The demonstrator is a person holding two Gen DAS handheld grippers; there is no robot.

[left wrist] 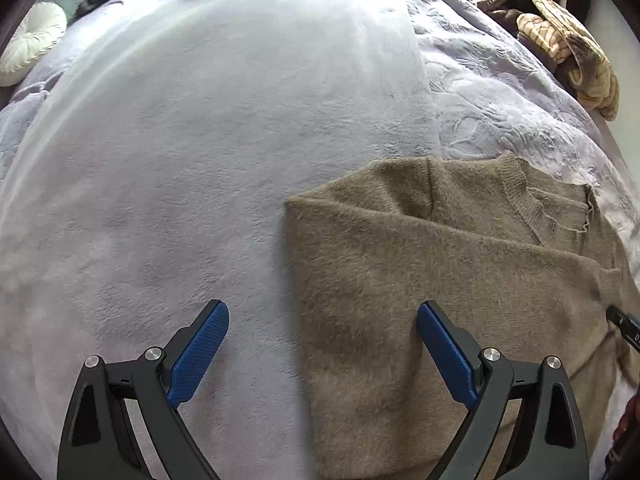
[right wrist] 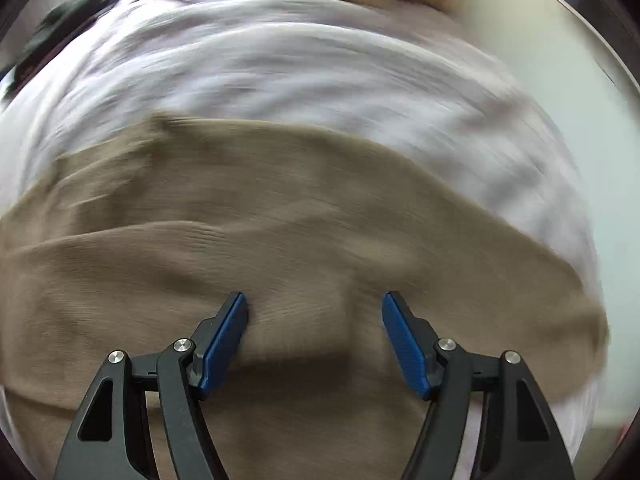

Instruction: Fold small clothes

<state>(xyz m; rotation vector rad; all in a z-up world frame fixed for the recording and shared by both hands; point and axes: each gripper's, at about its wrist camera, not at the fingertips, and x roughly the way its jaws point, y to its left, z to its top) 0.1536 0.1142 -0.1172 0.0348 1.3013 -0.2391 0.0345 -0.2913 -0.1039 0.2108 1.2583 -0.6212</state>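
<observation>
At the far left edge of the bed (left wrist: 200, 140), a round white cushion (left wrist: 30, 42) lies beside its pale lilac blanket, and no container shows anywhere. The left tool (left wrist: 322, 316) hangs released, jaws wide, one blue pad over bare blanket and the other over the tan sweater (left wrist: 420, 280), which lies partly folded on the bed's right half. Farther right, the right tool (right wrist: 315, 310) is also released, jaws spread above the blurred sweater, gripping nothing, with a heap of striped clothes (left wrist: 568, 40) at the bed's far right corner.

sweater (left wrist: 440, 280) on blanket (left wrist: 200, 160), clothes pile (left wrist: 560, 40) behind
</observation>
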